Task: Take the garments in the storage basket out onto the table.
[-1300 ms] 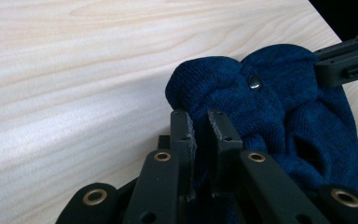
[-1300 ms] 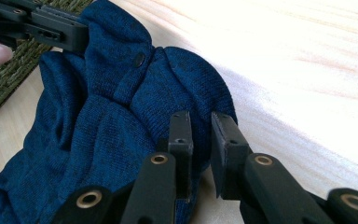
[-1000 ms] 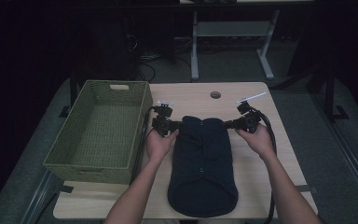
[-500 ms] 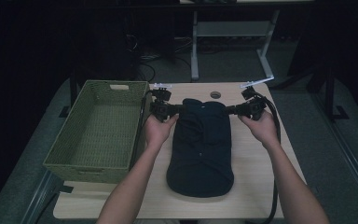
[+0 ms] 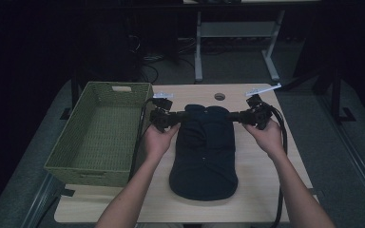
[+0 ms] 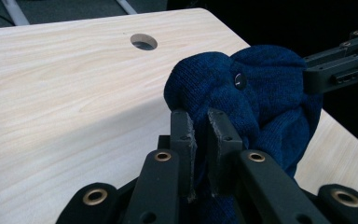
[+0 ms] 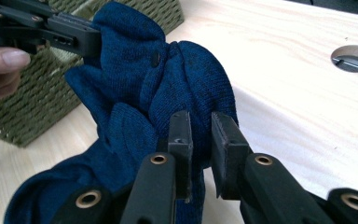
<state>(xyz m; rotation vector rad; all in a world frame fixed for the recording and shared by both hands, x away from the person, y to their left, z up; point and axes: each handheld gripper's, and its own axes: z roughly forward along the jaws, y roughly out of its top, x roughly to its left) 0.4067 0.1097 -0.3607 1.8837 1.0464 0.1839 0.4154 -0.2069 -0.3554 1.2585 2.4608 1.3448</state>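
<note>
A dark blue knitted garment point(image 5: 204, 147) with small buttons lies lengthwise on the middle of the wooden table point(image 5: 261, 180). Its far end is lifted off the wood. My left gripper point(image 5: 183, 115) is shut on the far left corner of the garment point(image 6: 256, 98). My right gripper point(image 5: 230, 115) is shut on the far right corner of the garment point(image 7: 168, 88). In the left gripper view the left gripper point(image 6: 199, 126) pinches a fold of knit. In the right gripper view the right gripper point(image 7: 200, 133) does the same, with the left gripper point(image 7: 91, 39) gripping the cloth farther off.
A green woven basket point(image 5: 100, 135) stands empty on the table's left side, close beside the left hand. A round cable hole point(image 5: 219, 96) lies just beyond the garment. Desk legs and cables stand on the dark floor behind the table.
Both grippers have carried the garment's top end away from the person, toward the table's far edge, drawing the cloth out longer and flatter.
</note>
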